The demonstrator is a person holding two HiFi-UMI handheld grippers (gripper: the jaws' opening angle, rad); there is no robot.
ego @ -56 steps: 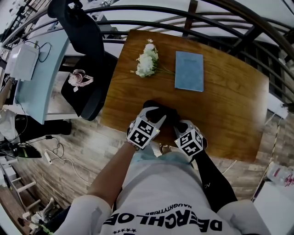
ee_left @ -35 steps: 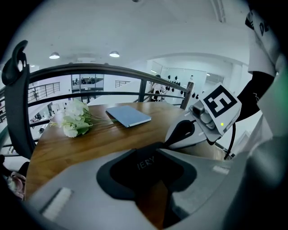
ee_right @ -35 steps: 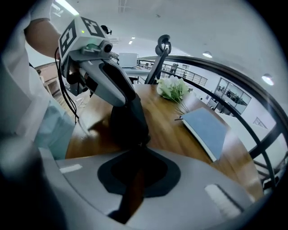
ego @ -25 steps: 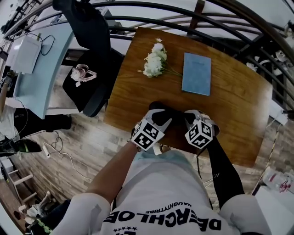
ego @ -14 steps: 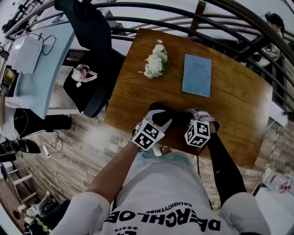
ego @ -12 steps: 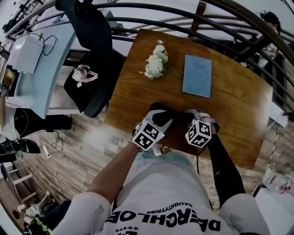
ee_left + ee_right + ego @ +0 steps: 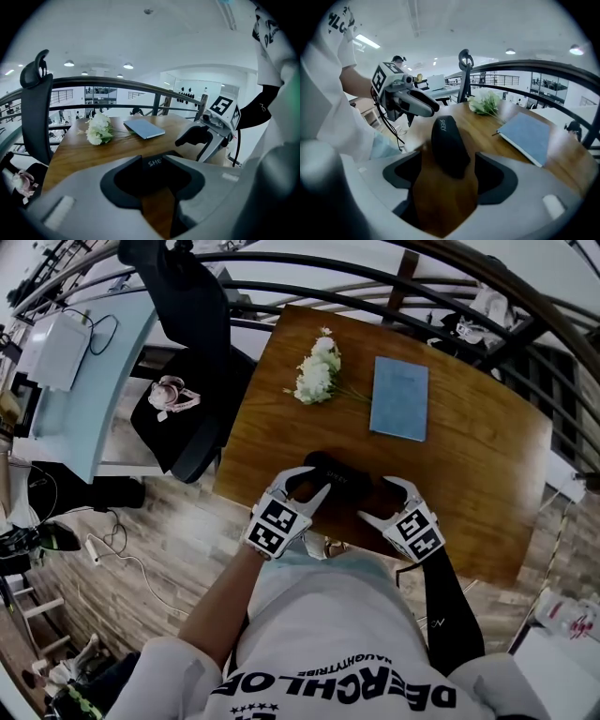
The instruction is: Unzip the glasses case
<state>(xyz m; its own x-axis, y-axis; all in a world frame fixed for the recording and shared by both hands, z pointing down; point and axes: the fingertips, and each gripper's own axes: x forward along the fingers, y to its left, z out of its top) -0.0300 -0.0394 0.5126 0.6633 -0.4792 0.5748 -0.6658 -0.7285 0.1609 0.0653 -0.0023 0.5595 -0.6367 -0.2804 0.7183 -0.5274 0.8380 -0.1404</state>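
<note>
Glasses case: the black glasses case (image 7: 336, 479) is laid flat on the wood between the two sets of fingers, one end towards each; its zip cannot be made out.
Left gripper: the left gripper (image 7: 309, 482) is held with its jaws apart; the case's lettered end is seen just at its tips, and nothing is clamped.
Right gripper: the right gripper (image 7: 384, 500) is spread wide, its jaws having just been opening; the case's other end is framed in the gap and is pressed by neither pad.
Table: beyond the fingers, a blue notebook (image 7: 400, 397) and white flowers (image 7: 317, 371) are laid on the wooden table (image 7: 469, 465), well apart from the case.
Room: a black office chair (image 7: 187, 315) is stood out to the left of the left gripper, a dark railing (image 7: 117, 81) is run beyond the table, and plank flooring (image 7: 159, 540) is seen below the table.
</note>
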